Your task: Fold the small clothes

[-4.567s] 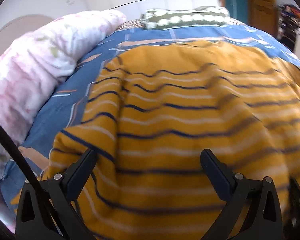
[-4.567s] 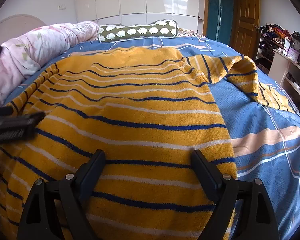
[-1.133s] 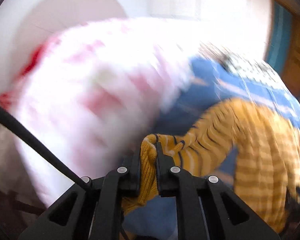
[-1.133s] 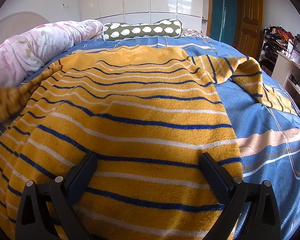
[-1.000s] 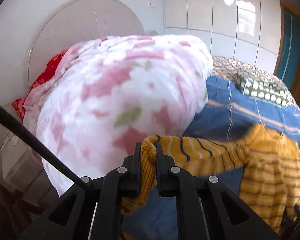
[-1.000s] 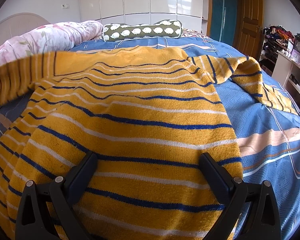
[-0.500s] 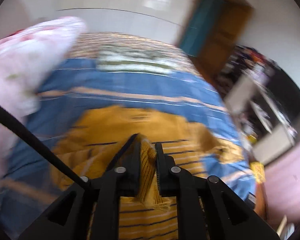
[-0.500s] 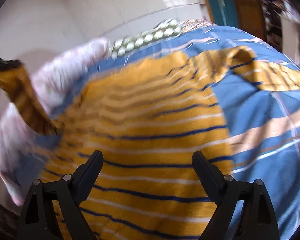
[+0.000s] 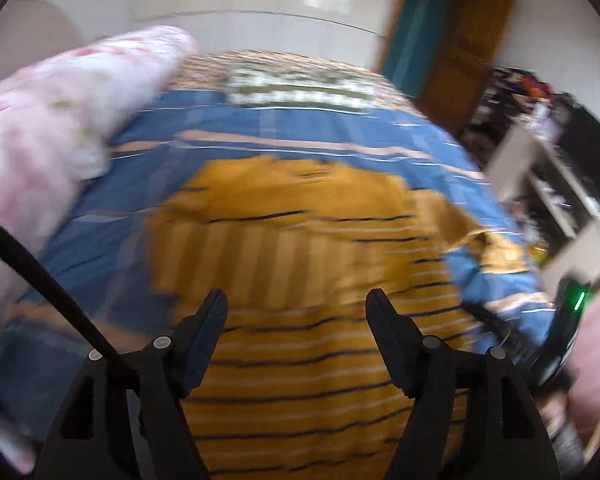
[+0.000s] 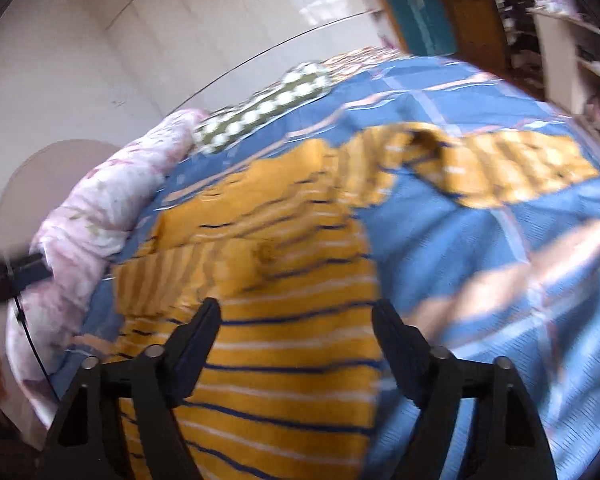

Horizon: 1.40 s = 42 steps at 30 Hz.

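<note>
A mustard-yellow sweater with dark blue and white stripes (image 9: 300, 344) lies flat on the blue bed cover (image 9: 284, 128). Its left sleeve (image 9: 260, 264) is folded across the chest. Its right sleeve (image 10: 512, 164) stretches out to the right on the cover. My left gripper (image 9: 296, 308) is open and empty above the sweater's lower body. My right gripper (image 10: 296, 312) is open and empty above the sweater (image 10: 284, 356) near its right side. Both views are blurred by motion.
A rolled pink floral quilt (image 9: 56, 136) lies along the bed's left side. A green spotted bolster (image 9: 296, 88) lies at the head of the bed. A wooden door (image 9: 460, 52) and cluttered shelves (image 9: 552, 168) stand on the right.
My left gripper carried the left sleeve over the sweater's chest, opened and let it go. My right gripper stayed open and tilted, swinging its view toward the right.
</note>
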Each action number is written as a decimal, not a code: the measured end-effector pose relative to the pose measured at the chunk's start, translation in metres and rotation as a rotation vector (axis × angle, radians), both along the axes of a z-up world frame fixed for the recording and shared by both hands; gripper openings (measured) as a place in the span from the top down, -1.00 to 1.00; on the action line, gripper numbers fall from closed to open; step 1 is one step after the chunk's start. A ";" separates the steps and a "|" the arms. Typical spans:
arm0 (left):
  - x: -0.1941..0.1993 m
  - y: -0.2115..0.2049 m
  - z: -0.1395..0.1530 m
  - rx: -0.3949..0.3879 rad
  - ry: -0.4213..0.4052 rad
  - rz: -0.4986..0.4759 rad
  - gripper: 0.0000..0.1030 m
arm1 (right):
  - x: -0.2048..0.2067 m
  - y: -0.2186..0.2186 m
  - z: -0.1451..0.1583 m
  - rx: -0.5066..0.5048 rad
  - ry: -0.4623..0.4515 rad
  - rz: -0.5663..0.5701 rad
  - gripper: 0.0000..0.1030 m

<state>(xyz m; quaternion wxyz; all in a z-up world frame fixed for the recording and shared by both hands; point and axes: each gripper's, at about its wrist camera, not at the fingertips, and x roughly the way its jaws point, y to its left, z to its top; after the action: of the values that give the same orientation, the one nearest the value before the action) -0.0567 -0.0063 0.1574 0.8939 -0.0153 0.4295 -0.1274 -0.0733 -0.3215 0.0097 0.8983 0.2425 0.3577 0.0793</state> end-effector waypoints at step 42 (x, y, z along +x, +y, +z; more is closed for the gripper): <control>0.055 0.094 -0.132 -0.204 -0.028 0.231 -0.53 | 0.175 0.147 0.063 -0.087 0.101 0.314 0.05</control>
<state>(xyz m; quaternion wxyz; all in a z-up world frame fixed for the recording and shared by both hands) -0.0021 0.0880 0.0255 0.9023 -0.1534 0.3972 -0.0669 0.1018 -0.1743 0.0724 0.8654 0.1485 0.4389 0.1907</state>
